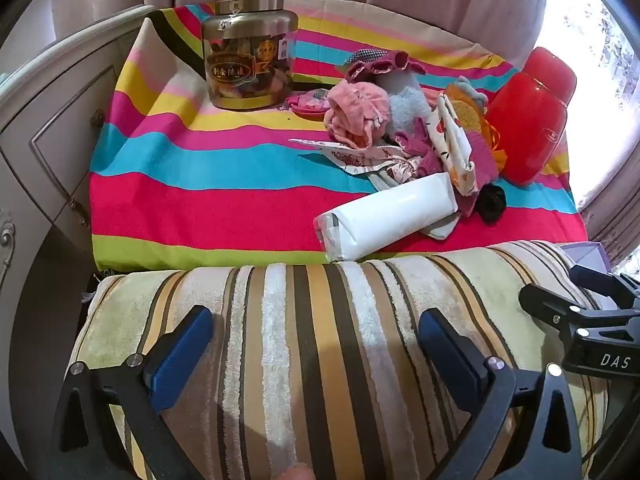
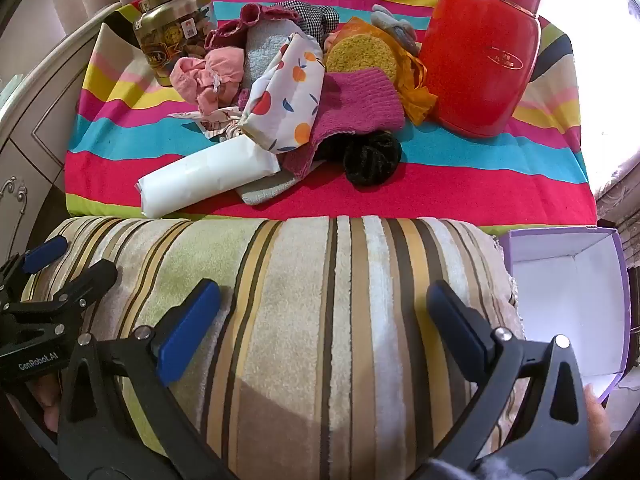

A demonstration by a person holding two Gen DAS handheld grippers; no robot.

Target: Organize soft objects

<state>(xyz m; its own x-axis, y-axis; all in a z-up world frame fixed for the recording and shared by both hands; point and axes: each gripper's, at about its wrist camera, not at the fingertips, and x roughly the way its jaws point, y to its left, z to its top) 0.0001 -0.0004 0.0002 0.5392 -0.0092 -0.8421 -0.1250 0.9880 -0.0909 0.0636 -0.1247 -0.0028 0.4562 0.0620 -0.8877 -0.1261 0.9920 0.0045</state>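
1. Left wrist view: the left gripper (image 1: 316,344) stands spread wide with nothing between its blue pads (image 1: 182,350), angled down over a striped plush cushion (image 1: 320,320) that fills the foreground.
2. Beyond the cushion, on the rainbow-striped cloth (image 1: 200,200), a white wrapped pack (image 1: 384,216) lies nearest the claw, well apart from its fingertips.
3. Behind the pack sits the heap of soft things (image 1: 400,128), with a pink cloth bundle (image 1: 356,114) at its left, between a gold-lidded jar (image 1: 250,56) and a red canister (image 1: 528,124).
4. Right wrist view: the right gripper (image 2: 324,328) is likewise released and empty, over the same cushion.
5. Ahead lie the white pack, a fruit-print fabric pouch (image 2: 286,100), a magenta knit cloth (image 2: 360,100) and a black scrunchie (image 2: 372,158), all well clear of the claw.
6. An open purple box (image 2: 616,280) stands just right of the cushion.
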